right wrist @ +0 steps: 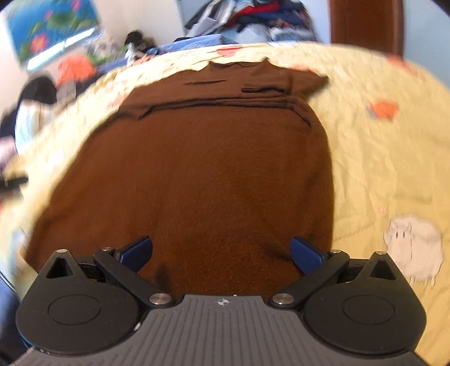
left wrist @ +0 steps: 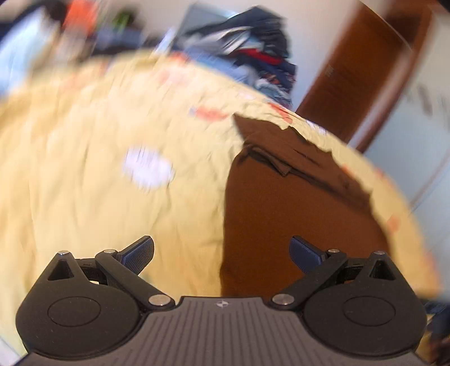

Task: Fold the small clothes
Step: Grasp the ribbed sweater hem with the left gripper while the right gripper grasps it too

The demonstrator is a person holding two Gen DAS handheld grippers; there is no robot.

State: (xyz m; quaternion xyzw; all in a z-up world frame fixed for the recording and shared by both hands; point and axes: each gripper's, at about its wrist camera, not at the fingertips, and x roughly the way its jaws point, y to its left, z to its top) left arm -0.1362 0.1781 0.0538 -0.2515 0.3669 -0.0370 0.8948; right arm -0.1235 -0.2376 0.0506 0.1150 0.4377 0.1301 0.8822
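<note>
Lying flat on a pale yellow bedspread point(right wrist: 379, 169) is a brown garment point(right wrist: 197, 174), already folded into a rough block with its far end doubled over in a few dark layered creases near the far edge of the bedspread. From the right wrist view it fills the middle of the frame, and the right gripper point(right wrist: 220, 252) is seen above its near end with the blue-padded fingers spread wide and nothing between them. The left gripper point(left wrist: 222, 253) is spread just as wide, also with nothing held, and it sits over the garment's left edge, so only the right half of that view is taken up by brown cloth point(left wrist: 295, 211).

The bedspread is wrinkled all over and printed with little orange shapes and white sheep point(right wrist: 413, 247); one sheep is seen just beside the garment's right side. Everything is a bit motion-blurred, tbh.

Past the far edge of the bedspread a big messy heap of clothes point(left wrist: 247, 50) in blues, reds and greys is piled up. A brown wooden door point(left wrist: 365, 70) is seen to the right of that heap against a light wall. On the left wall a blue picture with flowers point(right wrist: 53, 25) is hung, with more blurry clutter below it that can't really be made out.
</note>
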